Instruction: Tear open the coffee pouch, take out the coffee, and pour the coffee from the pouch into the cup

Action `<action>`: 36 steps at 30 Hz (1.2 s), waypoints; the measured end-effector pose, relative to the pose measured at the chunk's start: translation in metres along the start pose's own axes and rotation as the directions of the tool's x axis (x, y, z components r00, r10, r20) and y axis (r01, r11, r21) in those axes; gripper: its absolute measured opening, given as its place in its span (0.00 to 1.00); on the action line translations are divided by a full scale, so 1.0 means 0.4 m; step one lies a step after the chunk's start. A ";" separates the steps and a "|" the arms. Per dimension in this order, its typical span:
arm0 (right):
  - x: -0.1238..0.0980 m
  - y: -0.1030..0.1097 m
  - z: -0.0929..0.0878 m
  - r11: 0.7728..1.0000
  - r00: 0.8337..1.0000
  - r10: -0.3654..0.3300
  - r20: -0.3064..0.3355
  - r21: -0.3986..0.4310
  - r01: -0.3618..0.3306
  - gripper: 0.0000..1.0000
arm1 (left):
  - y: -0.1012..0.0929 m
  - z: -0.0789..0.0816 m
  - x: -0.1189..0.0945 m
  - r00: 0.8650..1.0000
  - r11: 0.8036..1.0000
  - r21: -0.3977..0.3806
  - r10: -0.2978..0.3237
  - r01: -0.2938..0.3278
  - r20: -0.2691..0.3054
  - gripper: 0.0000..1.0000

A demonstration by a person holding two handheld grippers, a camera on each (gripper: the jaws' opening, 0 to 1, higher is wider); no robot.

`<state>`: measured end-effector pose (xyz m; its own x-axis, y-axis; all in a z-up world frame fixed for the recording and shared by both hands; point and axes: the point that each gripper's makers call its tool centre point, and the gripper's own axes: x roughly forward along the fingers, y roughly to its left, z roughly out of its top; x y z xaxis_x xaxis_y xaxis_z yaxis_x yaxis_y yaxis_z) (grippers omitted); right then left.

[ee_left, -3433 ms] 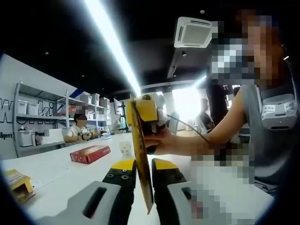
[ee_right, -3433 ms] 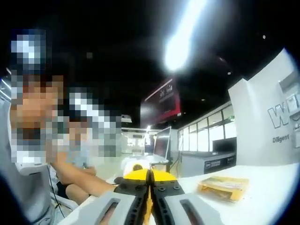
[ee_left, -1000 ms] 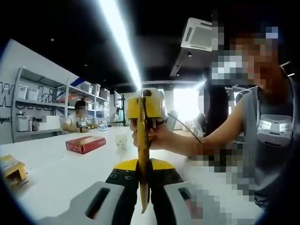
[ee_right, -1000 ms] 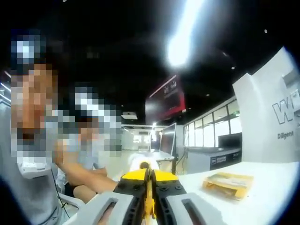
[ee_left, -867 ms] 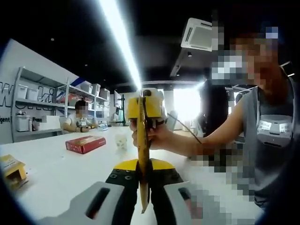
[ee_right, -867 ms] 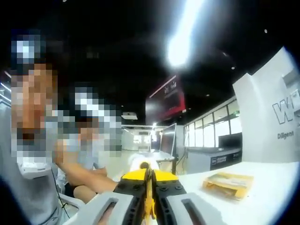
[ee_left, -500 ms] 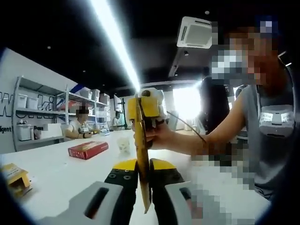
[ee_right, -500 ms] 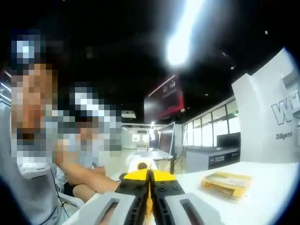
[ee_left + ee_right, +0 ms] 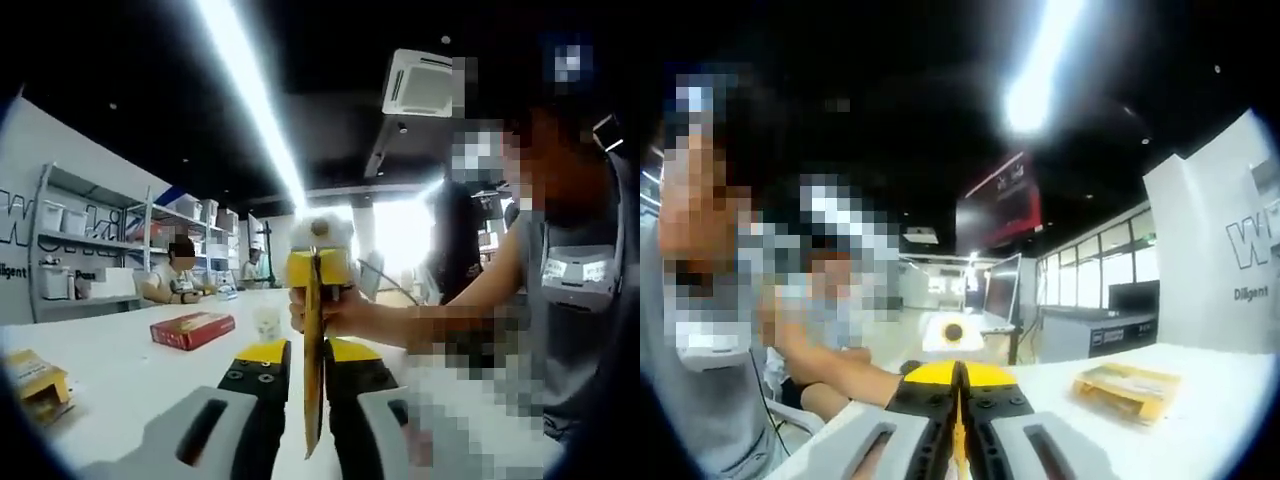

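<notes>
Left gripper (image 9: pixel 312 362) jaws clamped on the coffee pouch (image 9: pixel 312 340), which stands edge-on between them, thin yellow strip rising straight ahead of the jaws. Right gripper (image 9: pixel 318 270) faces it from just beyond, pinching the pouch's upper edge; a hand (image 9: pixel 335 312) is wrapped round that gripper's body. In the right gripper view the right gripper (image 9: pixel 958 395) has its jaws pressed together on the same yellow pouch edge (image 9: pixel 958 440), only a sliver showing. So both are closed on one pouch, held up above the white table (image 9: pixel 120 370); tear looks not yet made, can't tell for sure.

Risks, judged: grips sit close together on a thin film, so pulling apart could slip a jaw off rather than start a tear. A sudden rip could fling coffee out, since the pouch is up in the air and the small pale cup (image 9: pixel 266 320) sits well beyond the jaws, to the left. Uneven pull may rip down the side.

Further out left: red box (image 9: pixel 193 329), yellow carton (image 9: pixel 35 378).
</notes>
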<state>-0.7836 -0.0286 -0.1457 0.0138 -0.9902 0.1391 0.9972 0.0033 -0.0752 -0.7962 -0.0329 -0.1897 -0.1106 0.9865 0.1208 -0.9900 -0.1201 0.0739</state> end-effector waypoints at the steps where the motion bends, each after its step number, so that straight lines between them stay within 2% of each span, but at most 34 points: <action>1: -0.001 0.000 0.000 1.000 1.000 -0.001 -0.001 -0.001 0.001 0.02 | 0.000 0.006 -0.002 1.000 1.000 -0.001 0.004 -0.004 0.000 0.16; 4: -0.003 -0.002 0.005 1.000 1.000 -0.003 0.003 0.000 0.003 0.02 | -0.004 0.029 -0.009 1.000 1.000 0.017 0.008 -0.008 -0.002 0.17; 6: -0.004 0.003 0.013 1.000 1.000 -0.002 0.011 -0.002 0.002 0.02 | -0.011 0.052 -0.023 1.000 1.000 -0.013 -0.012 0.012 0.022 0.17; 9: -0.010 0.006 0.026 1.000 1.000 -0.001 0.028 0.000 0.001 0.02 | 0.009 0.060 -0.041 1.000 1.000 -0.016 0.021 -0.021 0.013 0.16; 12: -0.018 -0.001 0.035 1.000 0.999 -0.004 0.040 0.007 0.004 0.02 | 0.010 0.085 -0.044 1.000 0.999 -0.037 0.020 -0.019 0.020 0.15; 15: -0.024 0.002 0.043 1.000 0.999 0.000 0.042 0.016 -0.001 0.02 | 0.007 0.135 -0.036 1.000 1.000 -0.018 0.005 -0.006 -0.005 0.13; 17: -0.028 0.005 0.051 1.000 0.999 0.006 0.048 0.022 -0.007 0.02 | 0.001 0.175 -0.031 0.999 0.999 -0.023 -0.038 0.038 -0.030 0.13; 19: -0.028 0.012 0.055 1.000 0.999 0.013 0.048 0.022 -0.014 0.02 | 0.008 0.197 -0.024 0.995 0.998 -0.028 -0.053 0.050 -0.088 0.13; 22: -0.027 0.025 0.065 0.999 0.999 0.029 0.033 0.013 -0.029 0.02 | 0.005 0.234 -0.005 0.988 0.995 -0.035 -0.092 0.089 -0.121 0.13; 25: -0.027 0.013 0.108 0.999 1.000 0.023 0.017 0.022 -0.023 0.02 | -0.001 0.237 0.008 0.972 0.995 0.006 -0.097 0.100 -0.212 0.12; 26: -0.024 0.008 0.126 1.000 1.000 0.013 0.001 0.020 -0.013 0.02 | 0.002 0.258 0.019 0.975 0.995 0.024 -0.087 0.094 -0.206 0.12; 31: 0.000 0.005 0.223 1.000 0.997 0.011 -0.073 -0.019 -0.012 0.02 | 0.003 0.345 0.029 0.981 0.994 0.003 -0.106 0.108 -0.164 0.12; 36: 0.015 0.001 0.298 0.999 0.997 0.001 -0.080 -0.038 -0.004 0.02 | 0.001 0.400 0.028 0.986 0.995 0.028 -0.089 0.093 -0.139 0.12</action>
<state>-0.7743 -0.0179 -0.0272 0.0085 -0.9982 0.0600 0.9935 0.0017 -0.1134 -0.7840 -0.0398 -0.0298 -0.0334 0.9991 -0.0247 -0.9932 -0.0305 0.1127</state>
